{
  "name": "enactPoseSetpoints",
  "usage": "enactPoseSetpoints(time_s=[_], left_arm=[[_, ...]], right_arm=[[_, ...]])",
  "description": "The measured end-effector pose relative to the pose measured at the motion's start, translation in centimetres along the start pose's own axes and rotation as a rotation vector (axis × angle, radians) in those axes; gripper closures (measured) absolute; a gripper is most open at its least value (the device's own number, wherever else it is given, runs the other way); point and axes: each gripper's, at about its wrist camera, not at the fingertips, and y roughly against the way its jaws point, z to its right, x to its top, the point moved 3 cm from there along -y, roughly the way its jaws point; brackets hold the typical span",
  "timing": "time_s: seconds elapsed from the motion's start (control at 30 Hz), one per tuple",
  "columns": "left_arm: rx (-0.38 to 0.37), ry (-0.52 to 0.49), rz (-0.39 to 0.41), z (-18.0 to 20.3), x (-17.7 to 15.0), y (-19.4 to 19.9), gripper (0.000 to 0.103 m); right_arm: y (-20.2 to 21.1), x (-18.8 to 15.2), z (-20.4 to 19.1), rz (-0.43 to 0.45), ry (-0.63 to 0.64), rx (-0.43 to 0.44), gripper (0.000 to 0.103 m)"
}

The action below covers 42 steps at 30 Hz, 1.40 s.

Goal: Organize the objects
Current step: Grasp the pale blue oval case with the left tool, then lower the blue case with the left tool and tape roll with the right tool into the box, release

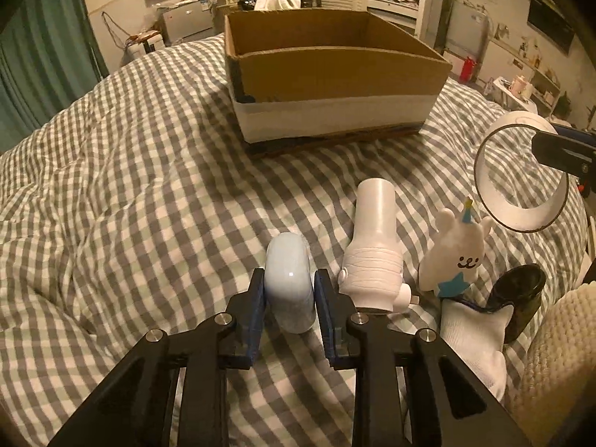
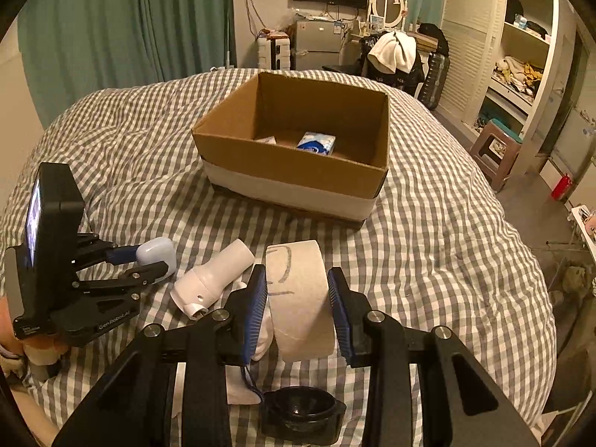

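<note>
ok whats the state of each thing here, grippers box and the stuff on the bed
left gripper: shut on the pale blue case
right gripper: shut on the tape roll, lifted off the bed
cardboard box: open, upright, blue packet inside
white bottle: lying on its side
bear figure: upright
black cup: upright, open

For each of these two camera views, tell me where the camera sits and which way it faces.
Left wrist: on the left gripper, facing the brown cardboard box; its fingers flank a pale blue rounded case.
Right wrist: on the right gripper, higher, seeing inside the box; holds a white tape roll.
Shared: box, case, tape roll, grey-checked bedspread.
</note>
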Motion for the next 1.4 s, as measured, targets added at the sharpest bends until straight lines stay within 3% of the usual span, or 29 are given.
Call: enactPoseSetpoints(time_s=[0.37,0.7,1.0,1.13,1.4], left_arm=[[0.020,0.009,0.053,0.3,1.7,4.2,0.080],[-0.021,0.042,0.103,-0.5,4.9,8.2,0.080],[-0.018,0.062,0.142,-1.6,9.2,10.4,0.080],[-0.007,0.063,0.167,-2.1,12.1,11.4,0.080],[-0.039,0.068,0.223,-2.9,18.5,11.0,0.080]], right_arm=[[3.0,1.3,0.0,0.070,0.008,-0.029,0.072],[5.7,3.2,-0.8,0.149,0.017,-0.014,0.072],[7.3,7.6,-1.2,0.228,0.030,0.001,0.072],[7.8,10.7,-0.9,0.263,0.008,0.057,0.072],[7.1,17.1,0.7,0.286,-0.015,-0.061,0.072]])
